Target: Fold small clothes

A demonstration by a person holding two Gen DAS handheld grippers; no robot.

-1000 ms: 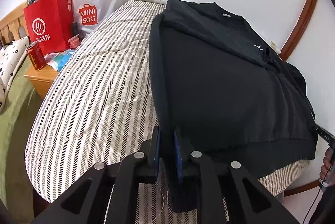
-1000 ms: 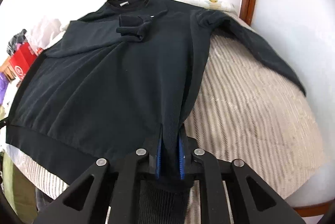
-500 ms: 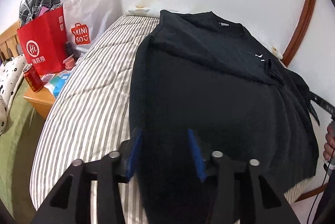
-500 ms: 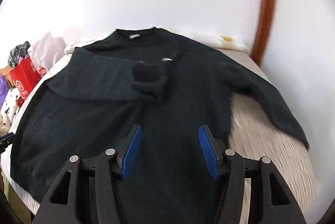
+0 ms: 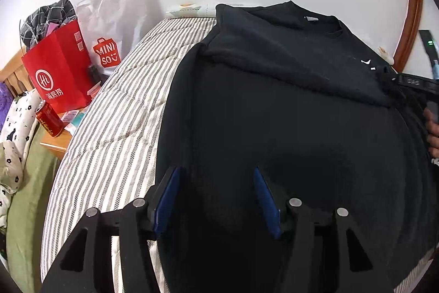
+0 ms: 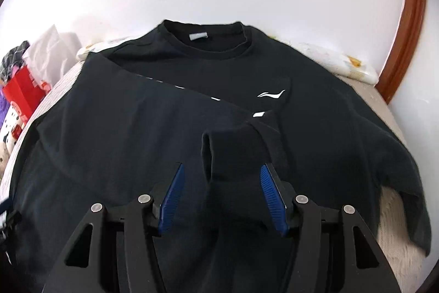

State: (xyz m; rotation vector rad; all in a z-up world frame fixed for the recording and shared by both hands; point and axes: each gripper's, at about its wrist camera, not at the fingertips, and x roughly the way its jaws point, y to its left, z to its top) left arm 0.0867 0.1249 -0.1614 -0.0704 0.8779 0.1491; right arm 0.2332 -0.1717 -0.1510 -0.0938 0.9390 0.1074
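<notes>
A black sweatshirt [image 5: 288,128] lies spread face up on the striped bed [image 5: 123,112], its collar [image 6: 203,46] toward the wall. One sleeve is folded across the chest, and its cuff [image 6: 233,150] ends below the white logo [image 6: 271,94]. The other sleeve [image 6: 397,169] lies out to the right. My left gripper [image 5: 216,197] hovers over the lower left body, its jaws opening with only flat cloth beneath. My right gripper [image 6: 222,191] is open, the cuff lying between its fingers. It also shows at the left wrist view's right edge as right gripper [image 5: 411,80].
Beside the bed on the left stands a wooden nightstand [image 5: 55,145] with a red paper bag [image 5: 60,68], a white shopping bag [image 5: 109,27] and a red can [image 5: 49,119]. A pillow [image 6: 343,65] lies at the wall. A curved wooden frame [image 6: 406,32] borders the right.
Both grippers were shut on the sweatshirt's lower edge; both have let go and opened. The right one has travelled up over the chest to the cuff; the left has shifted over the body.
</notes>
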